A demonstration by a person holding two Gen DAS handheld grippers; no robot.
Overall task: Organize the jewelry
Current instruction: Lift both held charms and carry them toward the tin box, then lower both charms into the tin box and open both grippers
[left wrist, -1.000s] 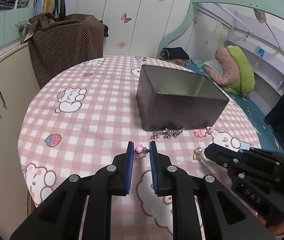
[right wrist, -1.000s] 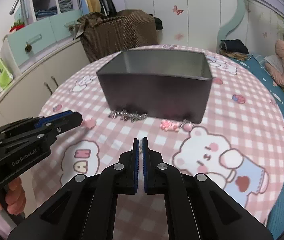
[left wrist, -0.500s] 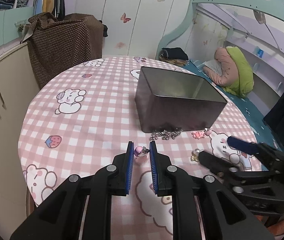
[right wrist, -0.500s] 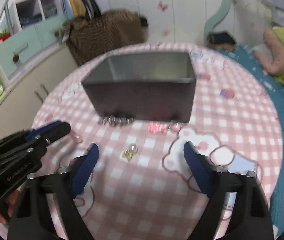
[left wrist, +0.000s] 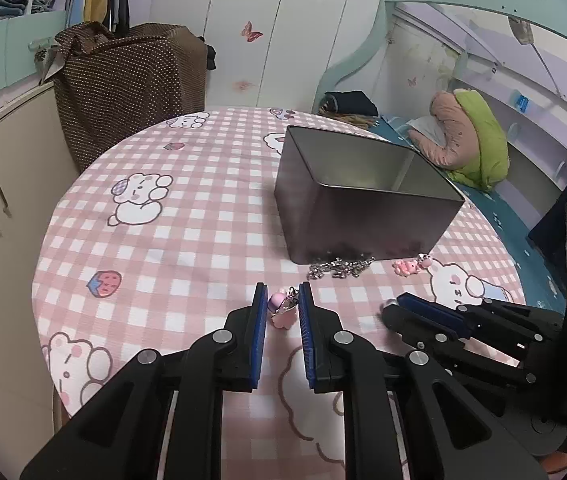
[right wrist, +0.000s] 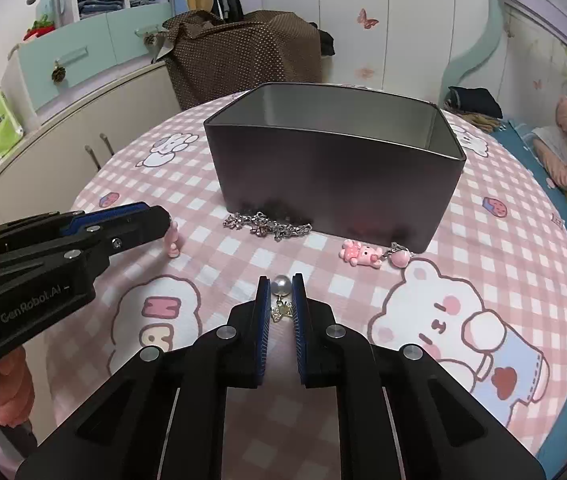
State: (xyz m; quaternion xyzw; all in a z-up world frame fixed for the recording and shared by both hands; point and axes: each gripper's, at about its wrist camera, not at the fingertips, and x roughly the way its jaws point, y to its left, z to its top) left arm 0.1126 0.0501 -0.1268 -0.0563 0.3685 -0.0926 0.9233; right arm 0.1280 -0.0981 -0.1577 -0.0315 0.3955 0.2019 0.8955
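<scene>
Pearl earring sits between the right gripper pads, pearl at the fingertips, gold bit trailing back between the blades. Jaws have closed down narrow onto it; reads as gripped, earring low over the table's near side or just touching it.

Left gripper is also narrow, clamped on a pink charm with a small metal loop, near the table's near-left side. It looks lifted slightly or just touching the cloth; can't tell which.

Step in hand, my read: lift both pieces and drop them in the tin box at the table centre.

- Pearl is round and held only at the tips, so it may squirt out. Keep the squeeze steady, no wrist roll, lift straight up first.
- Clear the near wall of the box before moving forward; the wall is tall relative to the jewelry.
- Release over the middle of the box, not at the rim.
- One hand at a time: both grippers are close together and heading for the same opening.

Still on the table: silver chain lying against the foot of the box's near wall, pink bear charm with a bead just beside the box's near-right corner. Both lie between the grippers and the box, so don't drag low across them.

Checked tablecloth is soft and may snag the earring's hook.
</scene>
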